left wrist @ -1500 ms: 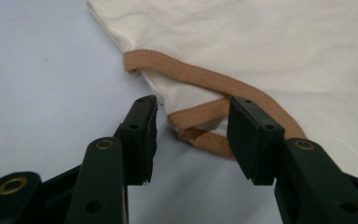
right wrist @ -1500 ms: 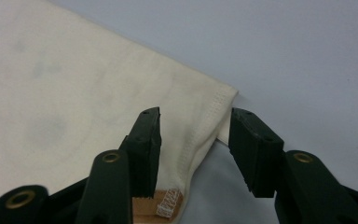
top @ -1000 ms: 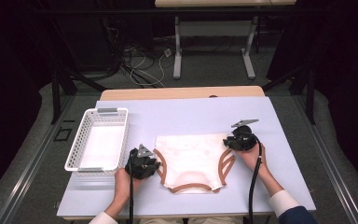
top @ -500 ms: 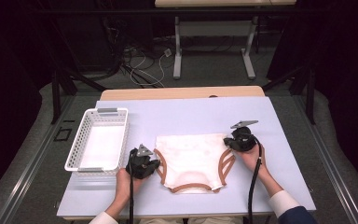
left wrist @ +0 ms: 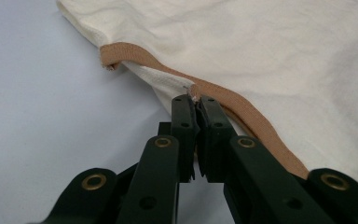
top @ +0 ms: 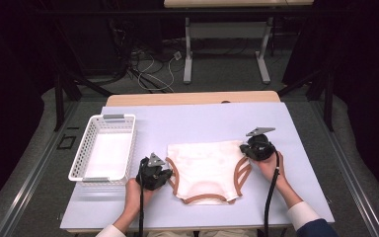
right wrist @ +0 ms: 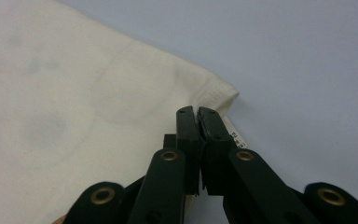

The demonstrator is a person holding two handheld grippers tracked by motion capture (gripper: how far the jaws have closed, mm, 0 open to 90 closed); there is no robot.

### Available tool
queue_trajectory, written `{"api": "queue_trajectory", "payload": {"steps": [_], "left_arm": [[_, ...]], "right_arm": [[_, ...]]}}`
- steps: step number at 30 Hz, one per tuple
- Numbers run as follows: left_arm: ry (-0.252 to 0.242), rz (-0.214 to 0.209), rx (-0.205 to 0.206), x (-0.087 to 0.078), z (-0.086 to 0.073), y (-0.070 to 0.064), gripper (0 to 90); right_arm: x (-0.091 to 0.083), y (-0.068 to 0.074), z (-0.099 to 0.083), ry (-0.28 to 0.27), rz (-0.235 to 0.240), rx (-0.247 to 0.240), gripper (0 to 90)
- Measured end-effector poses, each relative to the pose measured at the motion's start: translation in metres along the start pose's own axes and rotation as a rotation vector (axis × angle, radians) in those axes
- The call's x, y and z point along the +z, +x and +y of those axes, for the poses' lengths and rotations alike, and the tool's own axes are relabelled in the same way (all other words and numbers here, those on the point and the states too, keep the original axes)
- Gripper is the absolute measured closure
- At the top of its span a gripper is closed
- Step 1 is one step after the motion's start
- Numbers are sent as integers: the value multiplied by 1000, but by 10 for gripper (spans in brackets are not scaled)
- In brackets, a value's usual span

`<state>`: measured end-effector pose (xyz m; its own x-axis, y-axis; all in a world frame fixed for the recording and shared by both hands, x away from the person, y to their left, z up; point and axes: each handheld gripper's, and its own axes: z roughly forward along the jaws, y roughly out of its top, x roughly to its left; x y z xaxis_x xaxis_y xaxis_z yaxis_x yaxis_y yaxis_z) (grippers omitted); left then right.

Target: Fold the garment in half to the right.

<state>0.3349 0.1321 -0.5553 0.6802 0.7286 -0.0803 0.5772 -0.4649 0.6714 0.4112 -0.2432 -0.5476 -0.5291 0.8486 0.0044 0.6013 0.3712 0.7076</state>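
A cream garment (top: 205, 170) with brown trim lies spread flat on the pale blue table (top: 202, 123). My left gripper (top: 167, 174) is at its near left edge; in the left gripper view the gripper (left wrist: 196, 99) is shut on the brown trim (left wrist: 249, 116) where it borders the cream cloth (left wrist: 261, 51). My right gripper (top: 247, 150) is at the far right corner. In the right gripper view that gripper (right wrist: 196, 112) is shut on the cloth (right wrist: 74, 102) just inside the corner, with a small white label (right wrist: 236, 136) showing beside the jaws.
A white mesh basket (top: 86, 149) stands at the left of the table, beside the left hand. Beyond the table's far wooden edge (top: 192, 98) are cables on the floor and another table's legs (top: 188, 54).
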Motion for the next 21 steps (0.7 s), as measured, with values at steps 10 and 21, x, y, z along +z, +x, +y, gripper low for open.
{"api": "queue_trajectory", "payload": {"steps": [10, 21], "left_arm": [[-5, -11, 21, 7, 5, -9, 861], [-6, -39, 37, 14, 11, -19, 861]], "right_arm": [[-6, -10, -4, 10, -30, -10, 881], [-16, -19, -10, 25, -61, -1, 881]]}}
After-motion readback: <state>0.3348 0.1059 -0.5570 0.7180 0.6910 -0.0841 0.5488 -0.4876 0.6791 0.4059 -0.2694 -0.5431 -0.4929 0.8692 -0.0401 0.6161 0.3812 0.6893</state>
